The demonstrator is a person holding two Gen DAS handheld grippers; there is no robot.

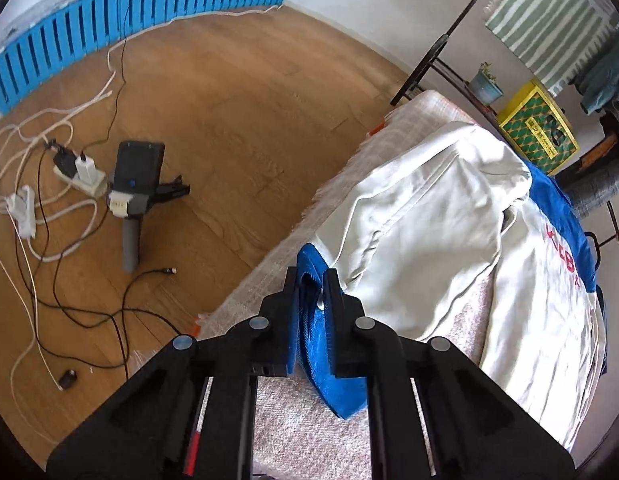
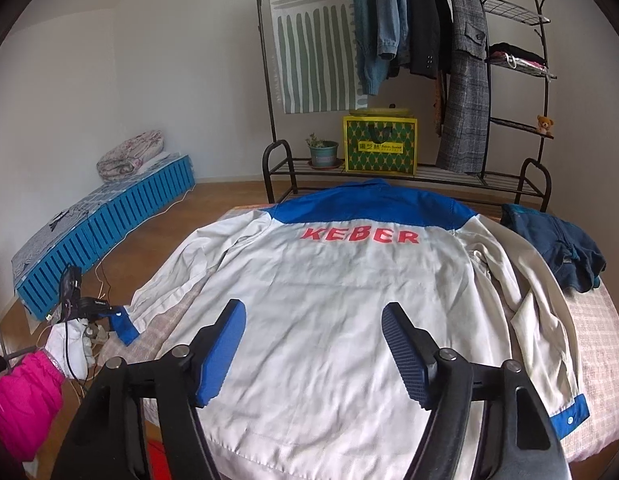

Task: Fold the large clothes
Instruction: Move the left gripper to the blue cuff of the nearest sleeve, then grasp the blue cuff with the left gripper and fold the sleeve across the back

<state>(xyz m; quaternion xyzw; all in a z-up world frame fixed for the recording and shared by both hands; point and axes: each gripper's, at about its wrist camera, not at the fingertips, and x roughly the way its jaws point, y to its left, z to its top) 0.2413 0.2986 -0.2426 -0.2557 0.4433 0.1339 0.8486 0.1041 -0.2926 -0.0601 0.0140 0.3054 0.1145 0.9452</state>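
A white jacket (image 2: 333,300) with a blue yoke and red KEBER lettering lies back-up on a bed. My left gripper (image 1: 312,280) is shut on the blue cuff (image 1: 333,376) of its left sleeve (image 1: 409,232), holding it above the bed's left edge. That cuff also shows in the right wrist view (image 2: 123,326), held by the other gripper. My right gripper (image 2: 313,320) is open and empty, above the jacket's lower back. The right sleeve (image 2: 537,304) lies bent along the jacket's right side, with its blue cuff (image 2: 569,416) near the bed's front right.
Folded dark jeans (image 2: 557,244) lie at the bed's far right. A clothes rack (image 2: 389,60) with hanging garments, a yellow box (image 2: 379,144) and a plant pot (image 2: 323,152) stands behind. Cables and a spare gripper (image 1: 135,196) lie on the wooden floor. A blue-sided mattress (image 2: 109,224) is at left.
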